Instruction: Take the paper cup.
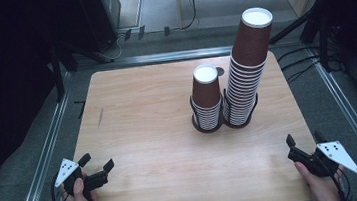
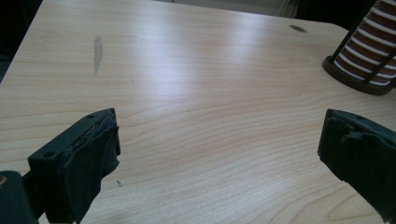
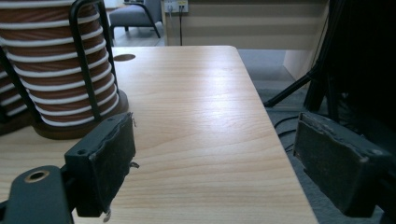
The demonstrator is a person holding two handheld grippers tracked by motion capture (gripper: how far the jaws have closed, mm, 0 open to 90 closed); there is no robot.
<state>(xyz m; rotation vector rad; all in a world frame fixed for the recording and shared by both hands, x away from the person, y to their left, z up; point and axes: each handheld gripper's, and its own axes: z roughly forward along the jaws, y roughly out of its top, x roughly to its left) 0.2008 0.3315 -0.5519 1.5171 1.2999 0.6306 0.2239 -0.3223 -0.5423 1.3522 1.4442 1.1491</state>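
2 stacks of brown paper cups with white rims point(image 1: 237, 81) stood in a black wire holder point(image 1: 226, 120) near the far right edge of the light wooden tabletop point(image 1: 143, 114), kept upright for picking. The left gripper point(image 1: 96, 164) and right gripper point(image 1: 303, 146) waited at the near corners, jaws spread, empty.

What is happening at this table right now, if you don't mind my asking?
A person sits at the wooden table with a hand-held gripper in each hand, both resting near the front edge. The left hand-held gripper and the right hand-held gripper are open and hold nothing. Toward the far side, two stacks of upside-down brown paper cups stand side by side in a dark wire holder: a short stack and a tall stack. Neither stack is being touched.
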